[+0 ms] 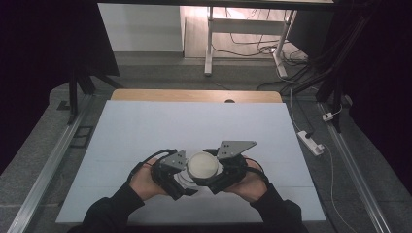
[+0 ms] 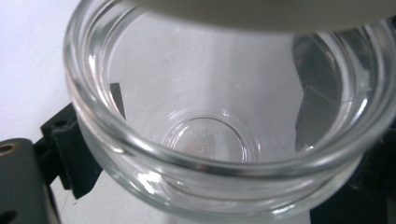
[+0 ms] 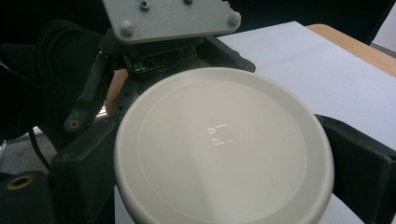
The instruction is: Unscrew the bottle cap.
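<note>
While the left gripper clamps a clear round glass jar, the right gripper pinches a round cream plastic lid overlapping the jar's rim; bare white table lies beyond both.

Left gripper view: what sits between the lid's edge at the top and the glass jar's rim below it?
Nothing solid: an open gap. The white lid hangs above the open jar, whose inside looks empty.

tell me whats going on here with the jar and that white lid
A person works two handheld grippers over a white table. The left gripper clamps an empty clear glass jar, and the right gripper grips a round white lid at the jar's mouth. Whether it is seated cannot be told.
</note>
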The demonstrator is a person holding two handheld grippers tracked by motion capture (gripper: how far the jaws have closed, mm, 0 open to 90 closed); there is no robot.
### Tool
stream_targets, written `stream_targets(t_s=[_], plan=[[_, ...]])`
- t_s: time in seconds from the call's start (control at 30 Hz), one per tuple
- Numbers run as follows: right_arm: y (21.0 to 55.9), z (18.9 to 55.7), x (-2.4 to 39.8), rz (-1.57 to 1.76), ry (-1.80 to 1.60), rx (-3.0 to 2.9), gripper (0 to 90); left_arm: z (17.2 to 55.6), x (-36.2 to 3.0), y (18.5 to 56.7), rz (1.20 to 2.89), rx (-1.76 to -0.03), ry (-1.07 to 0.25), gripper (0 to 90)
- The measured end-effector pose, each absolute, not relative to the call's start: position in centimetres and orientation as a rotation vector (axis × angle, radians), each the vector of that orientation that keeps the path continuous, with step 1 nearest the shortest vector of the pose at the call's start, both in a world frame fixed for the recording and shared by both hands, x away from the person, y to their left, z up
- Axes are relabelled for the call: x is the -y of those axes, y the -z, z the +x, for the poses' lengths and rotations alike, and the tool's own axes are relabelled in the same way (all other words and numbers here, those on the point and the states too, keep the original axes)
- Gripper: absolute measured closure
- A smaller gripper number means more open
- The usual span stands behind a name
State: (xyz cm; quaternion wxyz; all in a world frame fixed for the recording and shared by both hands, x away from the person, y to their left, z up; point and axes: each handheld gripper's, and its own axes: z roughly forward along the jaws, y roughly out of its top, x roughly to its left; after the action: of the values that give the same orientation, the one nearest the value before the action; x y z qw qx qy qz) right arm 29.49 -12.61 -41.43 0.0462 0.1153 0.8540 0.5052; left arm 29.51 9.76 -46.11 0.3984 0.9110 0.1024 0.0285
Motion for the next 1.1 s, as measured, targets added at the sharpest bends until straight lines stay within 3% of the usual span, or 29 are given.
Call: stream_targets(t_s=[1.1], plan=[[42.2, 27.2, 13.6, 0.384, -1.517, -2.596, 7.5, 32.2, -11.4, 46.3, 2.279, -0.453, -0.164, 7.8]])
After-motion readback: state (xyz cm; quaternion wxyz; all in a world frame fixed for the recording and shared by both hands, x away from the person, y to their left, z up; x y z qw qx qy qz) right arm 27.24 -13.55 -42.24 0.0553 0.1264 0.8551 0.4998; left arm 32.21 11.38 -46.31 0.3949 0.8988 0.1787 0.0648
